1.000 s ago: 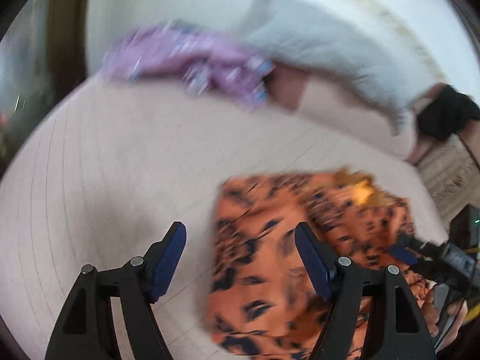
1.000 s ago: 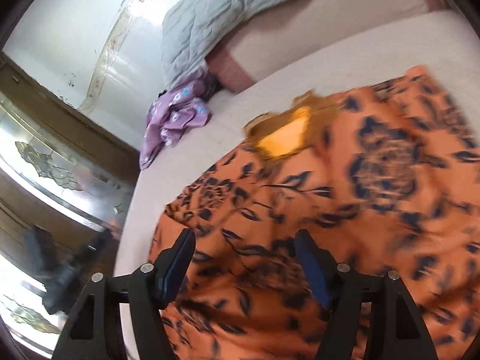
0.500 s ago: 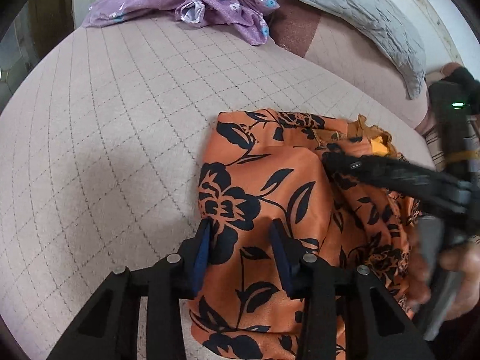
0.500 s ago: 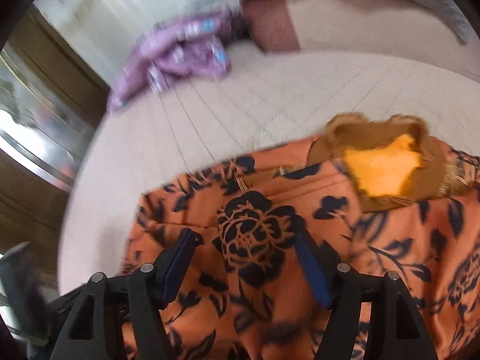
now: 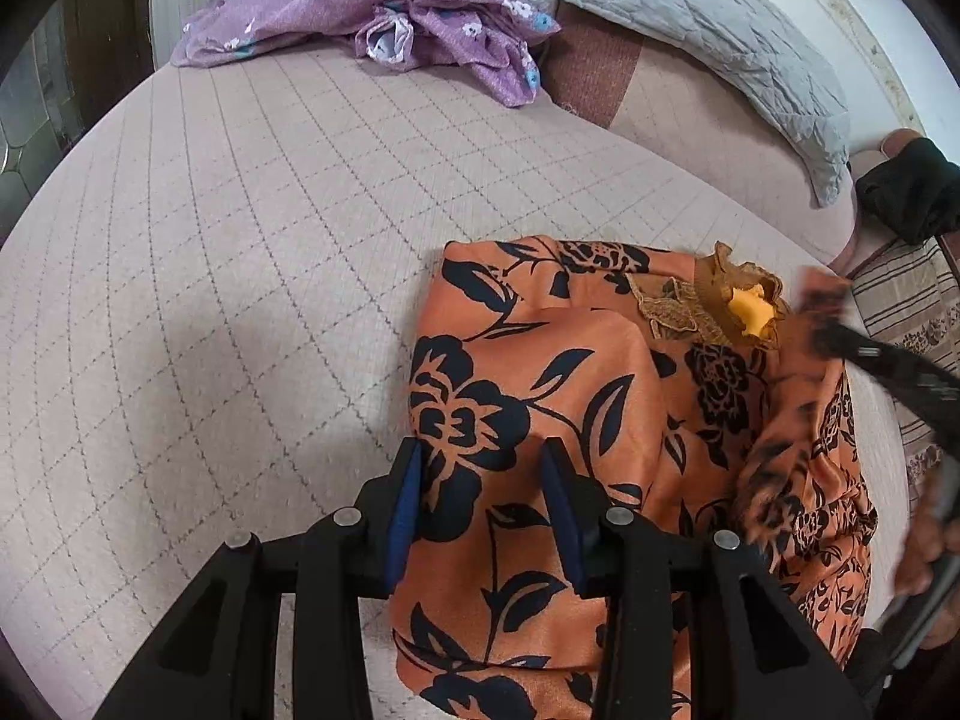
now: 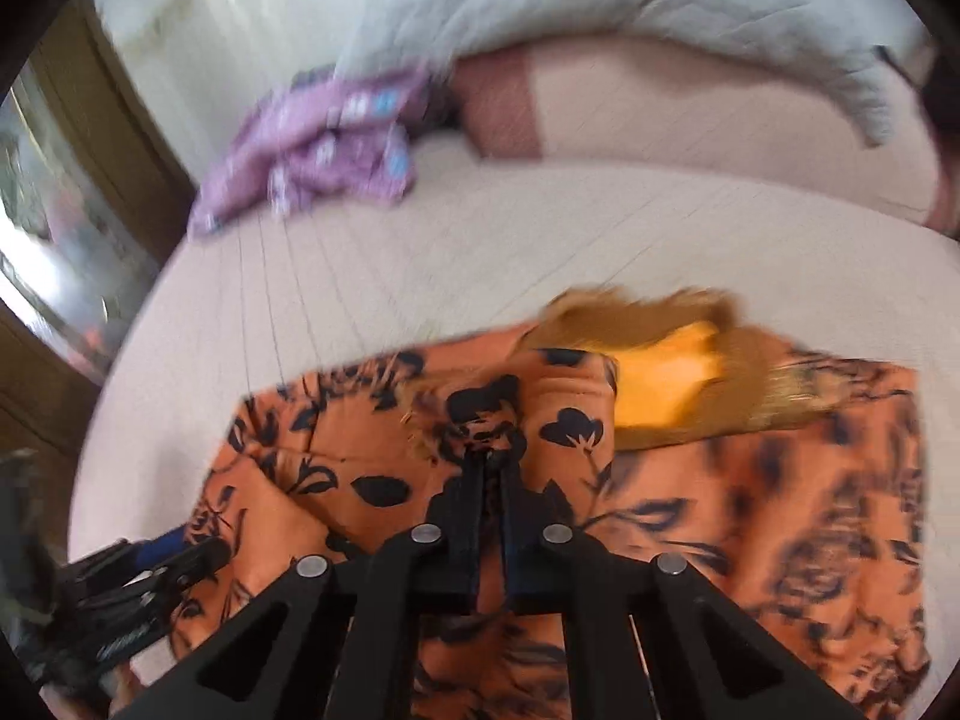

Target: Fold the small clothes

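Right gripper [image 6: 491,462] just clamped orange garment [image 6: 750,510], lifting fold; left gripper [image 5: 483,516] pinching edge.

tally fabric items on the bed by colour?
Orange floral garment: 1
Purple floral garment: 1
Grey quilted pillow: 1
Black cloth, at the bed's edge: 1
Total: 4

The right wrist view is motion-blurred: the purple garment [image 6: 312,162] and the pale quilt [image 6: 600,6] at the far side show no detail. The orange floral garment [image 6: 750,510] runs off the near edge. In the left wrist view, the right gripper [image 5: 840,330] is a dark smear at the right edge, and the hand [image 5: 924,546] holding it is cut off. Whether the left gripper [image 5: 480,468] presses the cloth between its pads cannot be told.
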Demonstrator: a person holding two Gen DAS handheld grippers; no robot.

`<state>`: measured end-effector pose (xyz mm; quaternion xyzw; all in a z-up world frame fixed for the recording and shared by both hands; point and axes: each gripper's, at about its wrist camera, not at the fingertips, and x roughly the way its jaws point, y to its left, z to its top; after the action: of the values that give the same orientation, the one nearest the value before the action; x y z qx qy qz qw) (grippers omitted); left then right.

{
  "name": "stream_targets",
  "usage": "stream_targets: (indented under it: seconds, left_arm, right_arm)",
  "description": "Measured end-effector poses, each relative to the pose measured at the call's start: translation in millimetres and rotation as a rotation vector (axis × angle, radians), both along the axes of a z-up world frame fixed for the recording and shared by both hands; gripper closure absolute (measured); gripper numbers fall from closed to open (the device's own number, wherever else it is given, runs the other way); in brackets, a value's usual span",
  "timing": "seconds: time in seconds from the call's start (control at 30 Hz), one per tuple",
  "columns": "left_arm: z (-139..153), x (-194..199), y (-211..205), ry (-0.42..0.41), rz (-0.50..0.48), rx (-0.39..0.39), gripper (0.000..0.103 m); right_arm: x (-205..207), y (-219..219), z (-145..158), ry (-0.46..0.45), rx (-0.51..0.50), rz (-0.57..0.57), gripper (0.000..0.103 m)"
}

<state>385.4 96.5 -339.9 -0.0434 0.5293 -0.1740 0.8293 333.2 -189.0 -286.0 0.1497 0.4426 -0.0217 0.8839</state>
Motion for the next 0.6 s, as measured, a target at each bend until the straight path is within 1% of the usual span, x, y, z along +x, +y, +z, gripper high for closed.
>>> stream_targets:
  seconds: [0.07, 0.1, 0.13, 0.17, 0.23, 0.3, 0.37, 0.4, 0.43, 0.47, 0.5, 0.57, 0.6]
  left_arm:
    - [2.7, -2.3, -0.3, -0.017, 0.005, -0.002, 0.062]
    - [3.8, -4.2, -2.0, -0.026, 0.004, -0.005, 0.062]
    - [4.3, -5.5, -4.3, -0.032, 0.0, -0.01, 0.062]
    - [5.8, -8.6, -7.9, -0.037, -0.01, -0.016, 0.062]
    - [8.0, -13.4, -15.0, -0.049, -0.032, -0.013, 0.062]
    - [9.3, -19.4, -24.2, -0.069, -0.053, 0.024, 0.061]
    - [7.7, -24.1, -31.1, -0.075, -0.073, 0.057, 0.061]
    - [6.3, -25.3, -33.3, -0.071, -0.08, 0.065, 0.061]
    - [5.0, -25.7, -34.6, -0.067, -0.083, 0.069, 0.061]
    - [4.8, -26.1, -33.6, -0.065, -0.083, 0.071, 0.061]
    - [4.4, -26.1, -33.8, -0.065, -0.082, 0.071, 0.061]
    - [3.5, -24.9, -34.9, -0.063, -0.077, 0.07, 0.061]
    - [2.8, -24.1, -35.5, -0.062, -0.075, 0.07, 0.061]
  right_arm:
    - [-28.9, -37.0, 18.6, -0.078, 0.041, -0.068, 0.099]
    - [-32.7, -47.0, 22.1, -0.1, 0.053, -0.092, 0.099]
    - [-50.6, -70.3, 28.4, -0.137, 0.071, -0.137, 0.099]
    - [-63.4, -87.6, 29.7, -0.157, 0.087, -0.162, 0.099]
    - [-75.5, -108.6, 27.1, -0.172, 0.106, -0.205, 0.099]
    - [-98.8, -136.8, 16.2, -0.171, 0.123, -0.257, 0.099]
    - [-130.1, -160.8, -3.8, -0.155, 0.189, -0.264, 0.099]
    - [-139.4, -167.2, -12.3, -0.13, 0.197, -0.273, 0.099]
    - [-152.2, -174.9, -26.6, -0.079, 0.192, -0.294, 0.099]
    - [-159.0, -179.9, -35.5, -0.048, 0.195, -0.307, 0.098]
    - [-167.0, -185.9, -45.2, -0.022, 0.242, -0.323, 0.094]
    - [-172.6, -193.2, -52.2, -0.032, 0.372, -0.335, 0.094]
    - [-170.2, -194.0, -51.1, -0.037, 0.41, -0.345, 0.093]
